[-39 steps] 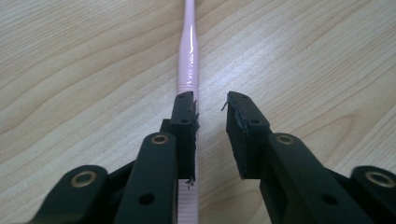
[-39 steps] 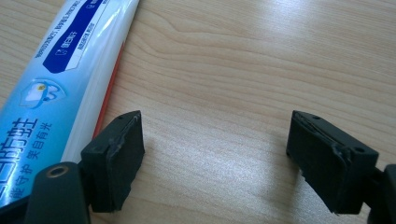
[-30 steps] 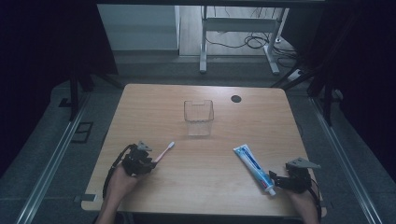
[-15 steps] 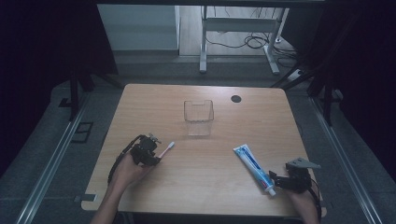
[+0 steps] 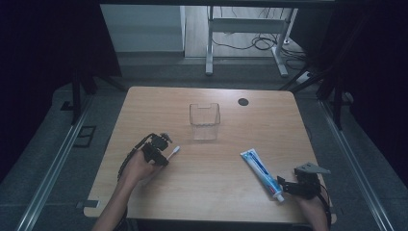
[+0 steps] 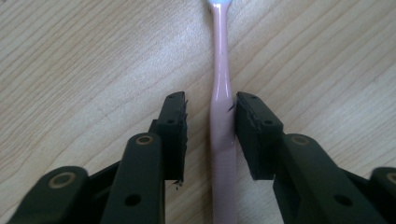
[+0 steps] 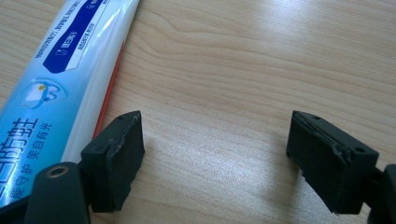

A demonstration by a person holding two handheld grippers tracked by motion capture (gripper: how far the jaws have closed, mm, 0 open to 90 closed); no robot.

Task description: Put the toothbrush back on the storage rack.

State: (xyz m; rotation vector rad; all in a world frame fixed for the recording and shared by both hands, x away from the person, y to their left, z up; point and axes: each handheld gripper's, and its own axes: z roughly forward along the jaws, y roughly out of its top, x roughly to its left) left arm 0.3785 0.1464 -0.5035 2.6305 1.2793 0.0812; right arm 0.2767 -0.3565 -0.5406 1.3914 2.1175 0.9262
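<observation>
The left gripper [image 6: 208, 128] straddled the pink toothbrush [image 6: 221, 121], its jaws having just narrowed; one pad touched the handle, the other stood apart, so nothing was gripped. Since a second earlier it had carried farther across the table [image 5: 144, 110] toward the clear cup [image 5: 204, 121], which stood empty. The right gripper [image 7: 215, 154] gaped wide beside the toothpaste tube [image 7: 51, 93].

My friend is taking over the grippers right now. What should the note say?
Left gripper: jaws around the pink toothbrush lying on the table; one pad touches, the other shows a gap, so not yet gripped.
Right gripper: open, resting beside the toothpaste tube.
Clear cup: empty, mid-table.
Done: nothing is in the cup.
Left, probably: grip the toothbrush, then move both things to the cup.
</observation>
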